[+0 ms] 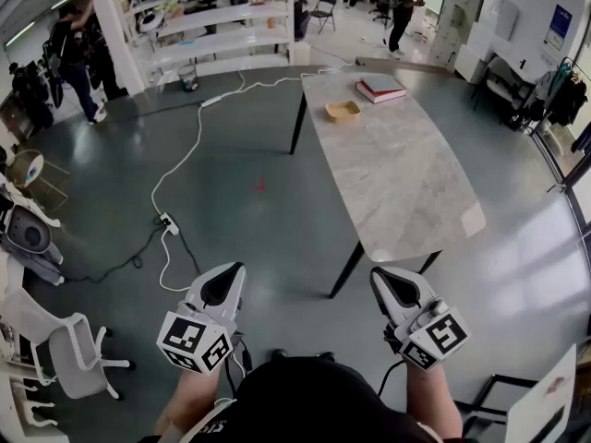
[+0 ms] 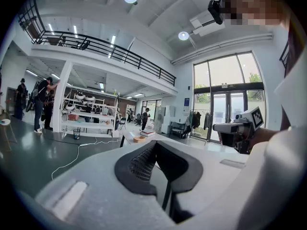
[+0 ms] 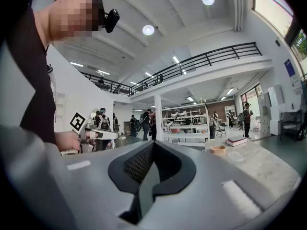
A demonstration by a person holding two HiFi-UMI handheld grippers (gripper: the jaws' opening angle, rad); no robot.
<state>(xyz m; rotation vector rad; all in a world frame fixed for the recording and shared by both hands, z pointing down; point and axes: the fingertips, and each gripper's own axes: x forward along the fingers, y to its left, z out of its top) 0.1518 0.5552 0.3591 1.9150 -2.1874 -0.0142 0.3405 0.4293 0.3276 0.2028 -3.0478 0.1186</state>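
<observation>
My left gripper [image 1: 225, 282] and right gripper [image 1: 388, 282] are held low in front of the person's body, above the grey floor, both pointing forward. Each is shut and holds nothing. In the left gripper view the jaws [image 2: 156, 166] meet with only a thin slit, and the right gripper [image 2: 237, 127] shows off to the side. The right gripper view shows its own jaws [image 3: 149, 166] pressed together the same way. A marble table [image 1: 406, 183] stands ahead of the right gripper. At its far end lie stacked books [image 1: 380, 88] and a small tan bowl [image 1: 343, 111].
A white cable and power strip [image 1: 168, 221] run across the floor ahead on the left. A white chair [image 1: 69, 353] stands at the near left. White shelving [image 1: 217, 21] lines the back. People stand at the far left [image 1: 78, 53] and far back [image 1: 404, 7].
</observation>
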